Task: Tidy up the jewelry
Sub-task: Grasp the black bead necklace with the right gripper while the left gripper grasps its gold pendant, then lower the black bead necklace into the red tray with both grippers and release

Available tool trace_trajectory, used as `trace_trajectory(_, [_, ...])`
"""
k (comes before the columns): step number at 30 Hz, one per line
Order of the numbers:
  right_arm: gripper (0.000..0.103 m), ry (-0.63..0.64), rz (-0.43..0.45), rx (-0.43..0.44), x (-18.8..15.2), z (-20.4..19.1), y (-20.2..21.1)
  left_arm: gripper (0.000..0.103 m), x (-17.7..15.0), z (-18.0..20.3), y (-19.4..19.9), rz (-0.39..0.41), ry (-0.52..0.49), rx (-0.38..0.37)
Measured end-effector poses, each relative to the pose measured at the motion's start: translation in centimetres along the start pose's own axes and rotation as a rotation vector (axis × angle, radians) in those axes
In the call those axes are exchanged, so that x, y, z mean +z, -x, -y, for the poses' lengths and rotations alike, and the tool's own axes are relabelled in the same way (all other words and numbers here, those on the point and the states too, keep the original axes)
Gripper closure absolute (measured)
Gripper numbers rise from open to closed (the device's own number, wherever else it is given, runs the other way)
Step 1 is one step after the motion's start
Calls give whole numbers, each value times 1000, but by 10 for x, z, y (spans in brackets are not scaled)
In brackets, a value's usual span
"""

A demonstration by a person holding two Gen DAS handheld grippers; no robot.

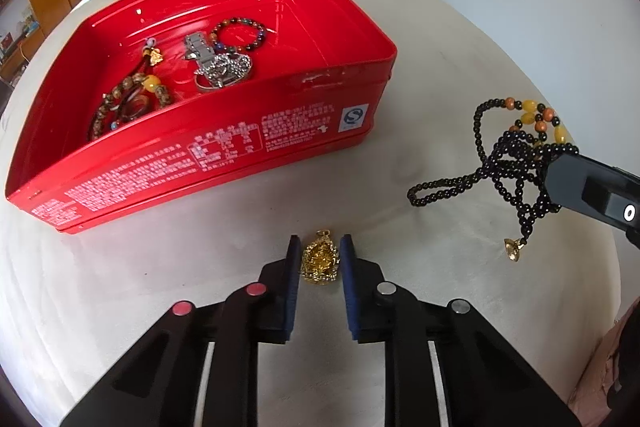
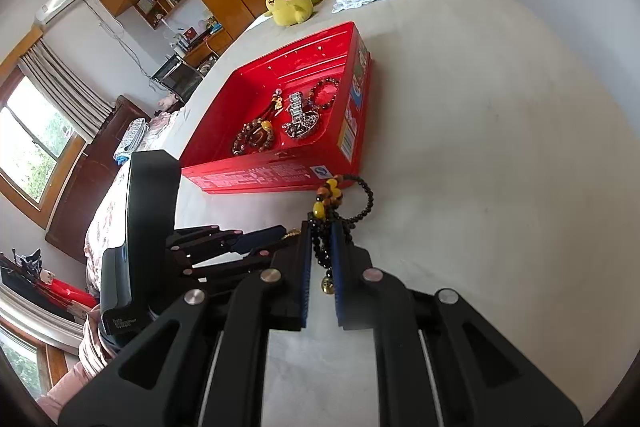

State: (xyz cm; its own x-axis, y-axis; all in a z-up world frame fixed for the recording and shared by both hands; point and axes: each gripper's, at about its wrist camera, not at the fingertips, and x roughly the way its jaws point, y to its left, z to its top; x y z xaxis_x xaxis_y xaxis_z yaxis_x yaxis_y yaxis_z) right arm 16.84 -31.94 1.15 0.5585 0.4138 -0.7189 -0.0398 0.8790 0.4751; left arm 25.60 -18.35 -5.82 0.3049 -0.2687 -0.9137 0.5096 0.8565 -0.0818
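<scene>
Two pieces in play: far left sits the red tin [image 1: 224, 147]; the left gripper [image 1: 320, 247], jaws parted, straddles the gold pendant [image 1: 320, 261] lying lengthwise between them; rightward, the right gripper [image 2: 322, 239] pinches the black bead necklace [image 2: 320, 243], dangling, tin ahead-left.

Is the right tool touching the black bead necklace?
Touching. The right wrist view shows the right tool closed on the black bead necklace, strands pinched between its pads.
</scene>
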Motion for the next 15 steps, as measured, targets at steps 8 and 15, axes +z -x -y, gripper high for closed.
trace_trajectory(8, [95, -6, -7, 13, 1, 2, -4, 84, -12, -4, 19, 18, 16, -38])
trace_trajectory(15, [95, 7, -2, 27, -1, -4, 0, 84, -21, -22, 55, 77, 58, -29])
